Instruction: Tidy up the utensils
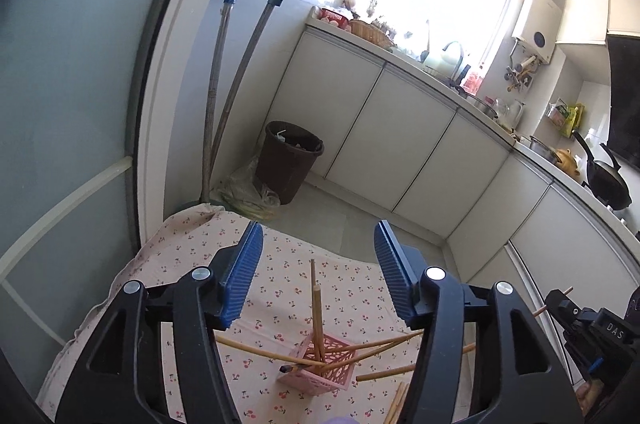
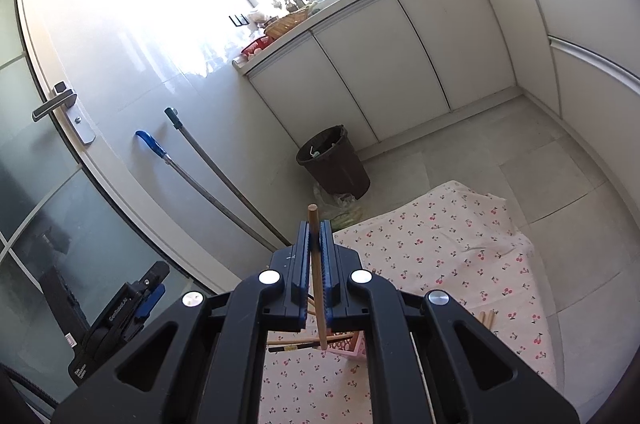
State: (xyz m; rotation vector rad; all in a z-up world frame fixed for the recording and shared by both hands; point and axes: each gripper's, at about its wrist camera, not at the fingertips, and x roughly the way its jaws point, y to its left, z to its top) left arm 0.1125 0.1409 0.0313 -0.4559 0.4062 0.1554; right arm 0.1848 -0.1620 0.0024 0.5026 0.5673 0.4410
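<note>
A pink perforated basket point(image 1: 320, 368) lies on a cherry-print cloth point(image 1: 280, 284) and holds several wooden chopsticks point(image 1: 317, 320), some upright, some splayed over its rim. My left gripper point(image 1: 318, 248) is open and empty, raised above the basket. My right gripper point(image 2: 318, 244) is shut on one wooden chopstick point(image 2: 316, 280), held near upright with its lower tip above the basket point(image 2: 352, 346). The right gripper also shows at the right edge of the left wrist view point(image 1: 576, 316).
Loose chopsticks point(image 1: 396, 404) lie on the cloth beside the basket. A brown trash bin point(image 1: 288, 160) and two mop handles point(image 1: 228, 92) stand by the wall. White cabinets point(image 1: 400, 128) with a cluttered counter run along the right.
</note>
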